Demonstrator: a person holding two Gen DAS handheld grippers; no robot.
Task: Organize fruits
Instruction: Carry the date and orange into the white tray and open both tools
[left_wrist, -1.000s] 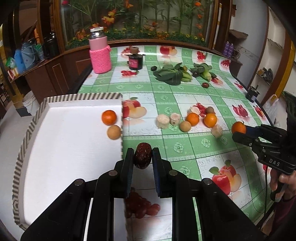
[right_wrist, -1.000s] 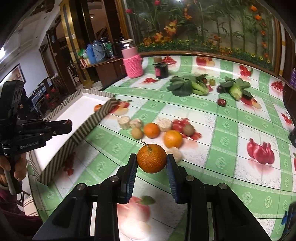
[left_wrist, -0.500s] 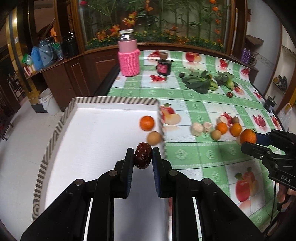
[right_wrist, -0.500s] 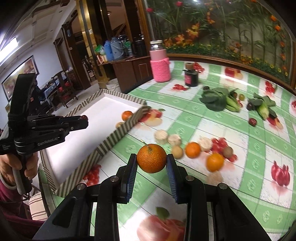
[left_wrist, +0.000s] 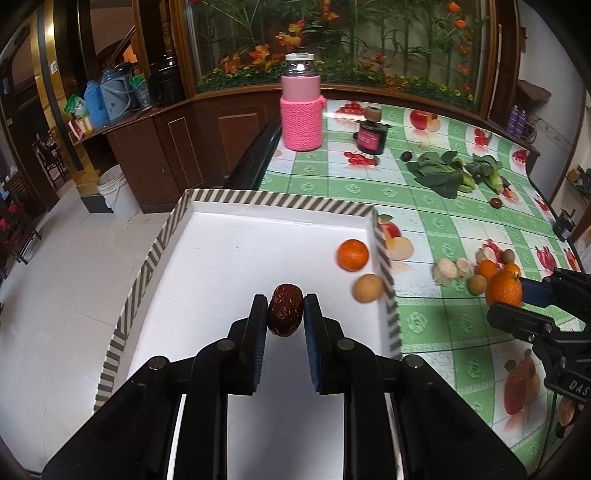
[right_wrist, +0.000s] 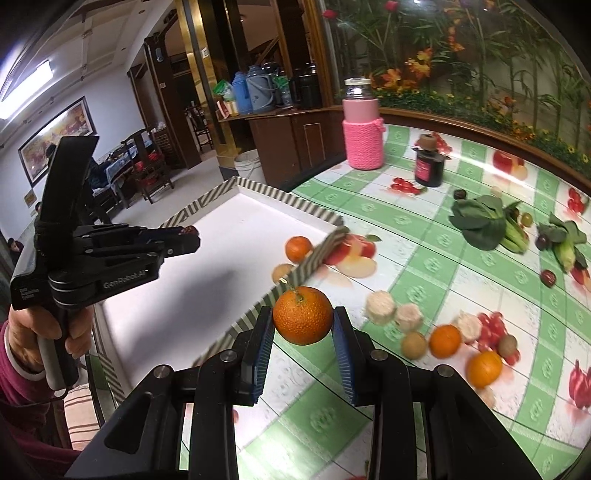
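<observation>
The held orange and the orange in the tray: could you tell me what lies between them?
In the right wrist view, the tray's striped wall separates the held orange from the tray orange.

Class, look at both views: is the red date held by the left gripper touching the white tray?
Apart. The right wrist view shows the red date above the white tray.

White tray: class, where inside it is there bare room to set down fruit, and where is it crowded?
The white tray is bare across its left and middle. Its only crowding is the right wall, where an orange and a tan fruit sit.
</observation>
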